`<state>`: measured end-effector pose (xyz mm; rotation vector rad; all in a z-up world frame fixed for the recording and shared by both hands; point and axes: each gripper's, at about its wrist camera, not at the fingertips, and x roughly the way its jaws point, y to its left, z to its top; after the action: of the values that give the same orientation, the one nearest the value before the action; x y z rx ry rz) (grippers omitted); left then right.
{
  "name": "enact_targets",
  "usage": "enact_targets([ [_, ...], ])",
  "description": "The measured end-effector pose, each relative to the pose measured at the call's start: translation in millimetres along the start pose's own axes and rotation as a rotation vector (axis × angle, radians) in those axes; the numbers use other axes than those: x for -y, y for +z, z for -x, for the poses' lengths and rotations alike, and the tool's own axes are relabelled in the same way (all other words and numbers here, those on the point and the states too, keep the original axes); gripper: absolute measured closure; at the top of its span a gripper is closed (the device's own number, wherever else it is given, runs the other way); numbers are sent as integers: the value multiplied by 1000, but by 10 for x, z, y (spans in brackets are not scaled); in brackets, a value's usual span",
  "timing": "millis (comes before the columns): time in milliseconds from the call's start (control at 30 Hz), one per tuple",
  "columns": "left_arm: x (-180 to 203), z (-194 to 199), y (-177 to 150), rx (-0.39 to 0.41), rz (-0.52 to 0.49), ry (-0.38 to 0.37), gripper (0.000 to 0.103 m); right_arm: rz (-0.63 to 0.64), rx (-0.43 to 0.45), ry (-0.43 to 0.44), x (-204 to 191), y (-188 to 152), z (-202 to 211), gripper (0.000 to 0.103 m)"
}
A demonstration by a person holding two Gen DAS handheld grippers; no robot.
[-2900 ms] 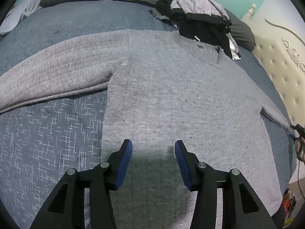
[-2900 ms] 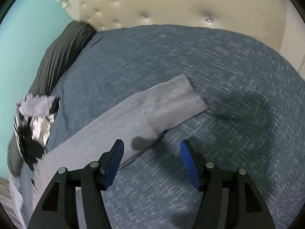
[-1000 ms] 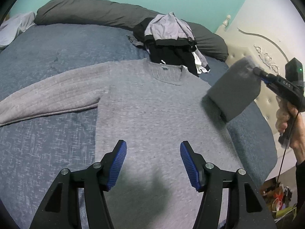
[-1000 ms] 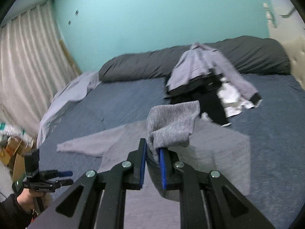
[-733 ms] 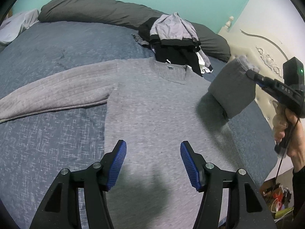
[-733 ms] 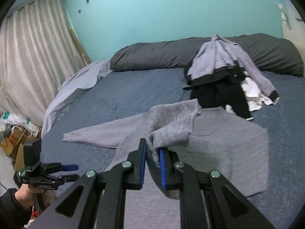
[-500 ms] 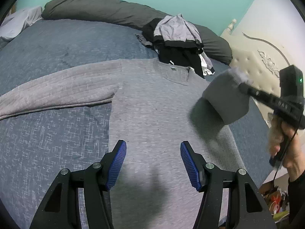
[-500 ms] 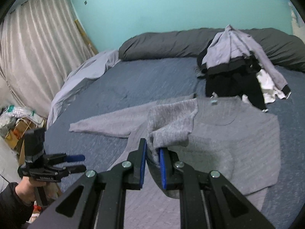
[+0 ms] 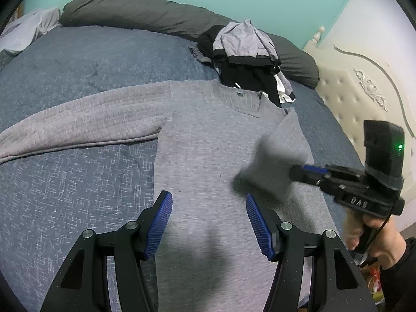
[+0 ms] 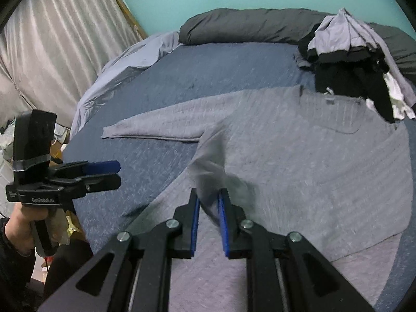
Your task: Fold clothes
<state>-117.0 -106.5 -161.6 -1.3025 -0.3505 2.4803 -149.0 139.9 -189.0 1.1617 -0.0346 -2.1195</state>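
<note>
So the left gripper (image 9: 209, 221) hangs over the sweater's hem with its jaws well apart and nothing in them. The right gripper (image 10: 208, 208) has been easing open, but the sleeve cuff (image 10: 208, 171) sits between its pads, folded over the grey sweater (image 9: 208, 143) laid flat on the blue bedspread (image 9: 78, 182). Other sleeve (image 9: 85, 122) isn't folded yet, body neither. Clothes pile (image 9: 247, 59) waits beyond the collar.
</note>
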Motion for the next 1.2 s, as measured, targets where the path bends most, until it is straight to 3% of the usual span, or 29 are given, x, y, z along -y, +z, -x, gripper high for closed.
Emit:
enact_targets([
  [233, -31, -4, -26, -13, 3, 1, 39, -26, -25, 3, 17, -104, -75, 87],
  [367, -12, -177, -103, -51, -6, -12, 39, -125, 17, -8, 310, -161, 109, 72],
  [633, -90, -749, -220, -130, 37, -33, 39, -295, 120, -65, 916, -439, 537, 69],
  [733, -155, -907, -265, -156, 84, -45, 39, -342, 149, -104, 1103, -599, 621, 61],
  [867, -179, -1035, -367, -191, 102, -33, 39, -429, 159, -145, 1356, -810, 616, 59],
  [1200, -93, -1102, -372, -189, 101, -67, 40, -570, 206, -175, 1715, -1194, 554, 58],
])
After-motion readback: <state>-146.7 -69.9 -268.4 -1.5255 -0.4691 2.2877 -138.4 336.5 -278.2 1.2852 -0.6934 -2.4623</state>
